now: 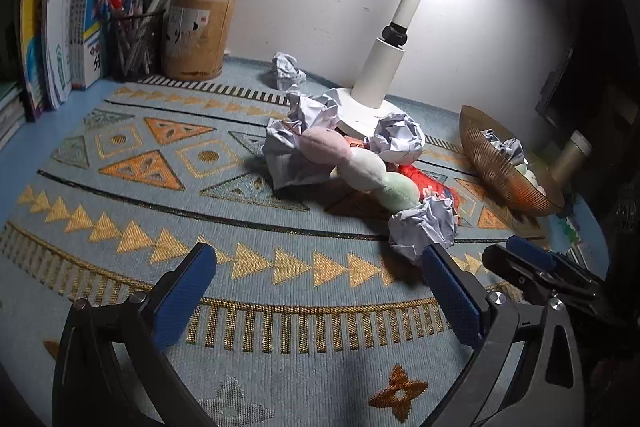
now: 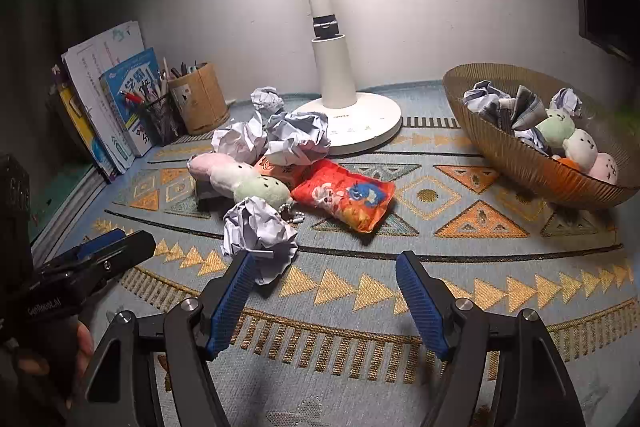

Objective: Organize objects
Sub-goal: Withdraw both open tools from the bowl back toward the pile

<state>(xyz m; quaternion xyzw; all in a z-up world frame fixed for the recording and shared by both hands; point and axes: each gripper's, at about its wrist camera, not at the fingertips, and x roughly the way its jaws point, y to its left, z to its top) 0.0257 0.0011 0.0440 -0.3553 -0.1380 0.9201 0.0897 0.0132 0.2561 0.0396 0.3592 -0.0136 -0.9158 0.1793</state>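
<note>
While both grippers hang over the patterned table mat (image 2: 500,267), nothing is between their blue pads. The left gripper (image 1: 320,267) has its fingers spread very wide, and only bare mat lies in the gap. The nearest crumpled paper ball (image 1: 424,227) lies just beyond the tip of its right finger (image 1: 450,295), near it but outside the gap; I cannot tell if it touches. The right gripper (image 2: 326,263) has its fingers apart too, less wide. In the right wrist view this same paper ball (image 2: 258,231) lies just in front of its left finger (image 2: 232,299), whose tip covers the lower edge of the ball, and the ball is not between the pads.

Behind this ball lies a plush toy of three soft balls (image 2: 240,179), pink, white and green, with a bead chain. Beside it lies an orange snack bag (image 2: 344,197), and more crumpled papers (image 2: 280,135) are heaped against the base of the white desk lamp (image 2: 352,123). At the right stands an amber ribbed bowl (image 2: 532,163), which holds paper balls and another plush toy (image 2: 580,147). At the back left stand books (image 2: 128,99), a mesh pen cup (image 2: 162,115) and a wooden pen holder (image 2: 200,99).
</note>
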